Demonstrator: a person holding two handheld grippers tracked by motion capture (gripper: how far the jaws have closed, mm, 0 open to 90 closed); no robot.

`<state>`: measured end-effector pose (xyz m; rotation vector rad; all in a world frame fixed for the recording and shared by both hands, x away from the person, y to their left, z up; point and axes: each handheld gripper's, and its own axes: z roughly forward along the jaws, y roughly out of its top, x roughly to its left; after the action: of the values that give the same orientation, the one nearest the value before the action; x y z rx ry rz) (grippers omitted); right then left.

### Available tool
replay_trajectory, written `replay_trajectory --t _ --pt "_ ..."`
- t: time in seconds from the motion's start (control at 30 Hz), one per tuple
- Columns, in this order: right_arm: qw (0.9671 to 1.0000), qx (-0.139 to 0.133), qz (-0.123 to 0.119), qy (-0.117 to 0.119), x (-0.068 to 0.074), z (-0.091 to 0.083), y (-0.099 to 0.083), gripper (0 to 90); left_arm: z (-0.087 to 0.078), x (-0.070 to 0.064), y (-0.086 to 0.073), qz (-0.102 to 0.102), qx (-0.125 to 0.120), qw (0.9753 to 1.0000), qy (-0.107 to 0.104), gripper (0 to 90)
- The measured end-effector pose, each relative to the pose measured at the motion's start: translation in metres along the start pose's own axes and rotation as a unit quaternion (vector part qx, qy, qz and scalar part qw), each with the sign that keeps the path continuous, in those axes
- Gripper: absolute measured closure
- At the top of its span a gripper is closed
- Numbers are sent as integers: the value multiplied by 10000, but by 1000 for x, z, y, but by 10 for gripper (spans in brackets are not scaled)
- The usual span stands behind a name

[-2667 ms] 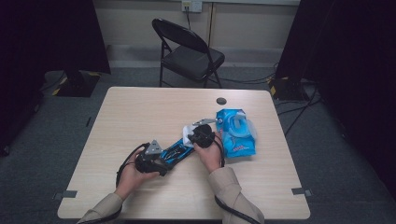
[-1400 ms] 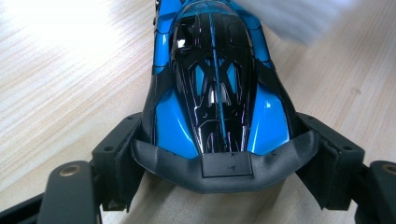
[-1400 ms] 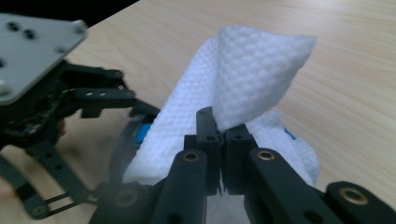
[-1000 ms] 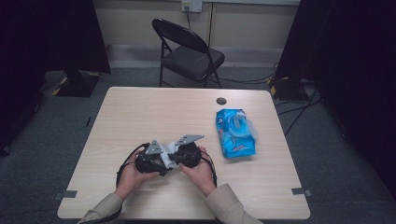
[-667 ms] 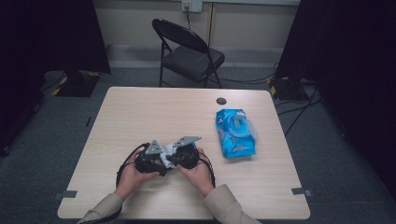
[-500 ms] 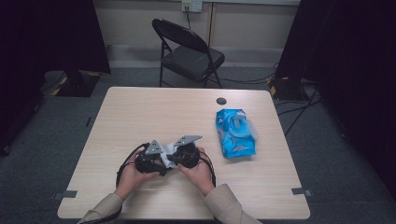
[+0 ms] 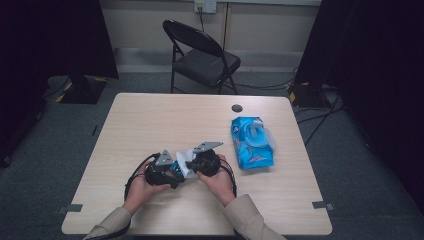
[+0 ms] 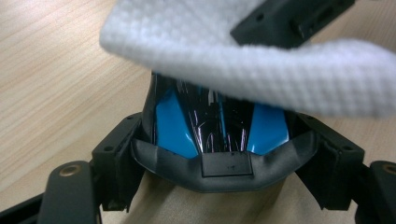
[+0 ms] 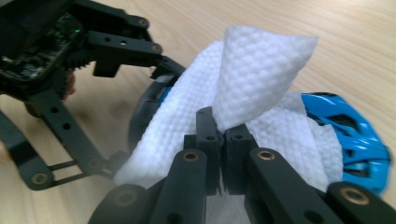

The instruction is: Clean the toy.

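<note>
Layout on the table [image 7: 150, 120], high view. Near the front edge, left of centre, the left gripper [image 7: 167, 170] and right gripper [image 7: 192, 164] meet tip to tip, the left at 9 o'clock of the right. Between them sit the helmet-shaped object [image 8: 217, 126] and, over it, the wipe [image 9: 243, 98]. The wipes pack [image 7: 252, 142] lies at 2 o'clock from the grippers, well apart. A small round disc [image 7: 237, 108] lies at 12 o'clock of the pack, near the far edge. Behind the table stands a folding chair [image 7: 202, 57].
</note>
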<state>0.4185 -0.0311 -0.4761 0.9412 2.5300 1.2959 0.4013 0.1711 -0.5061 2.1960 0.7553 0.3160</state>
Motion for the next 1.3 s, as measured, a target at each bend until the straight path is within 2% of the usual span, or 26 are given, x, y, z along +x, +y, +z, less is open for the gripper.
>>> replay_trajectory --t 0.27,0.37,0.4,0.6,0.7,0.87,1.3 --pt "9990 58 212 -398 -25 -11 -6 881 0 0 0 -4 3 10000 1 241" --pt "9987 -2 346 -387 -32 -11 -9 881 0 0 0 -3 4 10000 3 241" --pt "9982 -77 471 -377 -37 -12 -11 880 0 0 0 -5 2 10000 2 241" --pt "9976 -15 363 -597 -39 -10 -7 880 0 0 0 -2 3 10000 1 241" --pt "9967 -40 406 -697 -44 -10 -7 880 0 0 0 3 8 10000 3 241" --pt "9947 -54 648 -801 -53 -9 -8 880 0 0 0 -3 3 10000 4 242" --pt "9915 -9 748 -1063 -66 -7 -9 880 0 0 0 -7 2 10000 6 241"
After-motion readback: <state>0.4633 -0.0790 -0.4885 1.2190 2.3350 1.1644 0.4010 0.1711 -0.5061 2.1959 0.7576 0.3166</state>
